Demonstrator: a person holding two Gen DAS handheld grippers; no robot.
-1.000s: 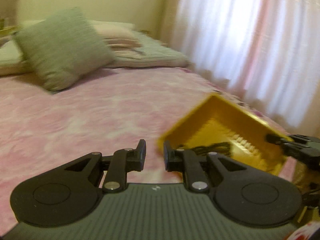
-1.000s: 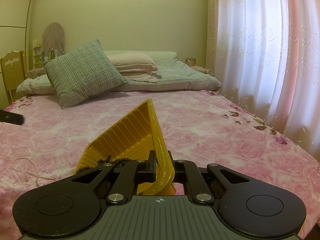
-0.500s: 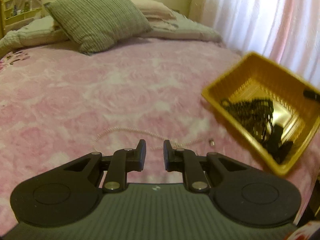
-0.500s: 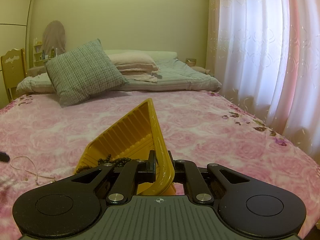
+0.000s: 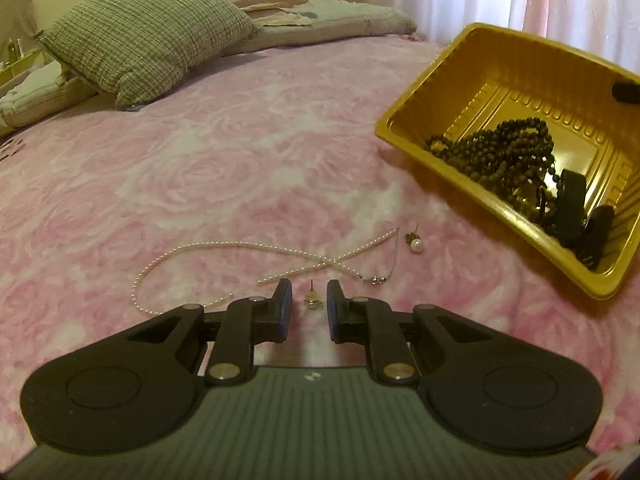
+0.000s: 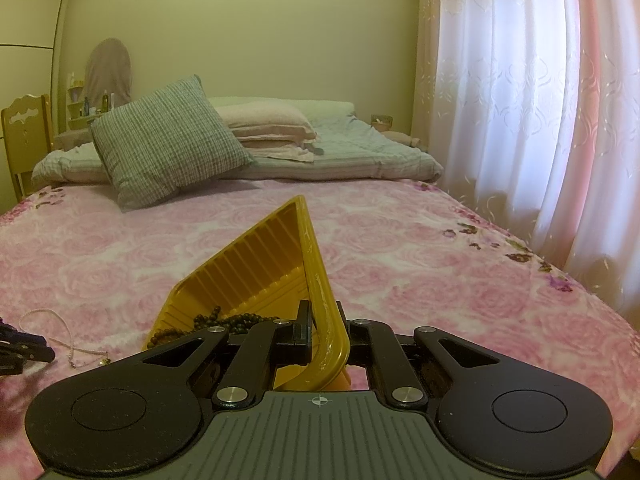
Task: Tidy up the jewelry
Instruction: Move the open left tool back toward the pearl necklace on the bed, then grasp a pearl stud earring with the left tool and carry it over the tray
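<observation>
My right gripper [image 6: 324, 332] is shut on the near wall of a yellow plastic tray [image 6: 260, 264] and holds it tilted over the pink bed. A dark bead necklace [image 5: 500, 152] lies inside the tray [image 5: 520, 76]. Left of the tray, a thin pearl necklace [image 5: 240, 246], a pearl earring [image 5: 416, 245] and a fine chain with small beads [image 5: 378, 279] lie on the bedspread. My left gripper [image 5: 310, 304] hangs low over them, its jaws a little apart. A small stud earring [image 5: 313, 302] lies on the bed between the tips, untouched by the pads.
The pink rose bedspread [image 5: 200, 168] stretches away from me. A checked green cushion [image 5: 148, 28] and folded pillows lie at the headboard end. White curtains [image 6: 520, 100] hang along the right side. A wooden chair [image 6: 24, 140] stands at far left.
My left gripper has come down toward the bed and tipped forward, bringing the pearl necklace and earrings close under its tips. The right gripper and tray have stayed still.
</observation>
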